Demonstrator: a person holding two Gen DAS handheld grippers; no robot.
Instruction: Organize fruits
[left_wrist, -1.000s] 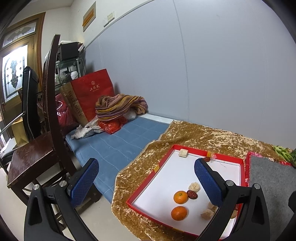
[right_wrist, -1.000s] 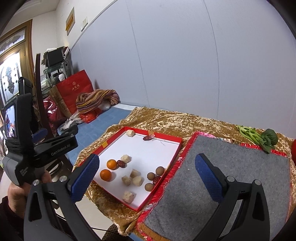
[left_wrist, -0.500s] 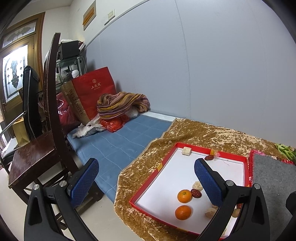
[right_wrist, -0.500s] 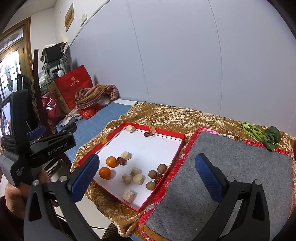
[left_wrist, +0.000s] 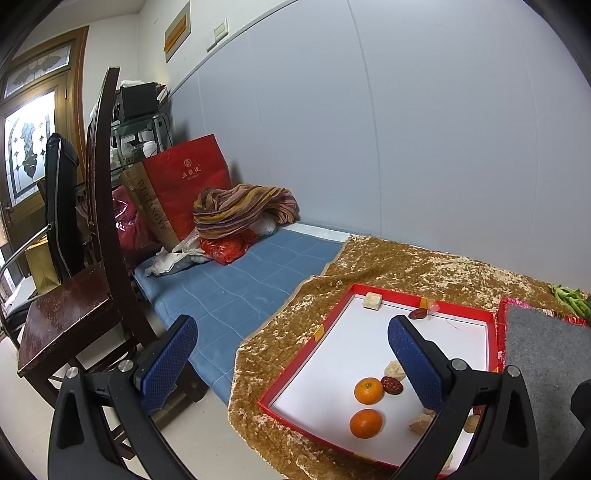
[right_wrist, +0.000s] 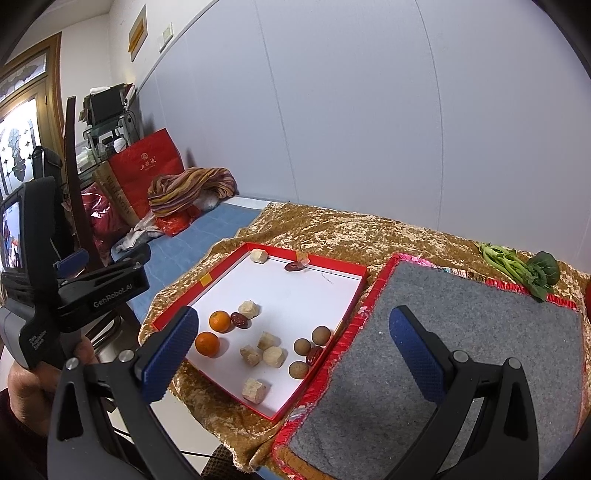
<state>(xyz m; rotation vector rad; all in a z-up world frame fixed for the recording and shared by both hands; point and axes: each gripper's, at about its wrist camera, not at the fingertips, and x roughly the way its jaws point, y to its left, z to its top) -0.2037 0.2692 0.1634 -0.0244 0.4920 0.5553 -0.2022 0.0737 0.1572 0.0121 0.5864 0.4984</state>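
Observation:
A red-rimmed white tray (right_wrist: 364, 275) (left_wrist: 306, 352) lies on a gold cloth. In it are two oranges (right_wrist: 207, 343) (left_wrist: 366, 423), dark red dates (right_wrist: 240, 320), brown round longans (right_wrist: 302, 347) and pale beige chunks (right_wrist: 274, 356). One beige chunk (right_wrist: 258, 255) and one date (right_wrist: 294, 266) lie at the tray's far edge. My left gripper (left_wrist: 291, 363) is open and empty, above the tray's left edge. My right gripper (right_wrist: 293, 358) is open and empty, above the tray's near right part. The left gripper's body shows in the right wrist view (right_wrist: 74, 288).
A grey felt mat (right_wrist: 461, 354) with a red fringe lies right of the tray. Green leafy vegetables (right_wrist: 524, 264) lie at the far right. A blue mat (left_wrist: 236, 291), a red bag (left_wrist: 188, 184), a striped cloth (left_wrist: 243, 206) and a wooden chair (left_wrist: 74, 295) stand to the left.
Both grippers have drifted slightly, so the tray sits a little lower and nearer in both views. Both stay open and empty. The fruits have not moved.

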